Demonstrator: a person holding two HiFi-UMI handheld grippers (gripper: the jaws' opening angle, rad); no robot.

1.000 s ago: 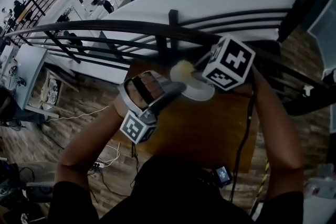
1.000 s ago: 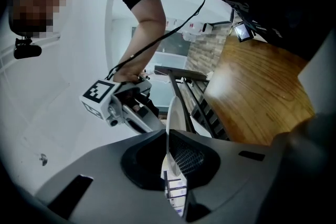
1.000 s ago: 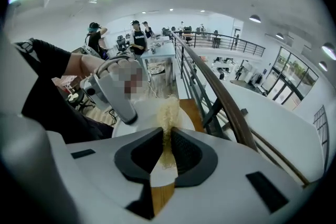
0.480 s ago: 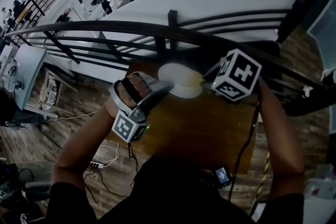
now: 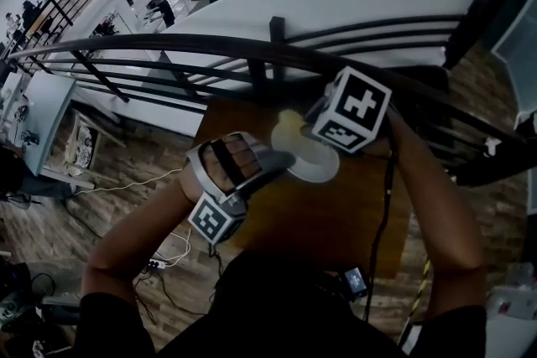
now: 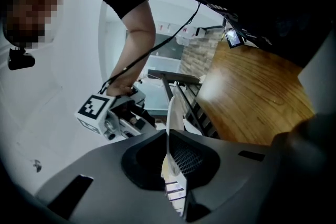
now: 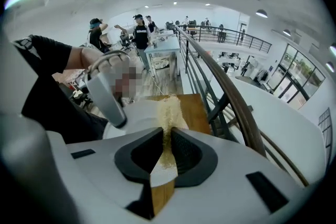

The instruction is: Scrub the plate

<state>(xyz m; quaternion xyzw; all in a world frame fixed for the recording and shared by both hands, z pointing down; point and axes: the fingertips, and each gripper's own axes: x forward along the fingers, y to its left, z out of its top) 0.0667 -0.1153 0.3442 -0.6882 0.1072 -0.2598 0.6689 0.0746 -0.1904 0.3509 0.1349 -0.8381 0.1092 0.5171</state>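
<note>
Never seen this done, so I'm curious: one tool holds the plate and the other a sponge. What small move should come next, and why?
Probably sweep the sponge across the plate. The left tool is shut on the plate's rim, holding it over the wooden table. The right tool is shut on the sponge, which seems to rest on the plate, so rubbing looks due.

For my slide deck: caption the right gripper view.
Right gripper holds a yellow sponge on a white plate gripped by the left gripper, over a wooden table.
</note>
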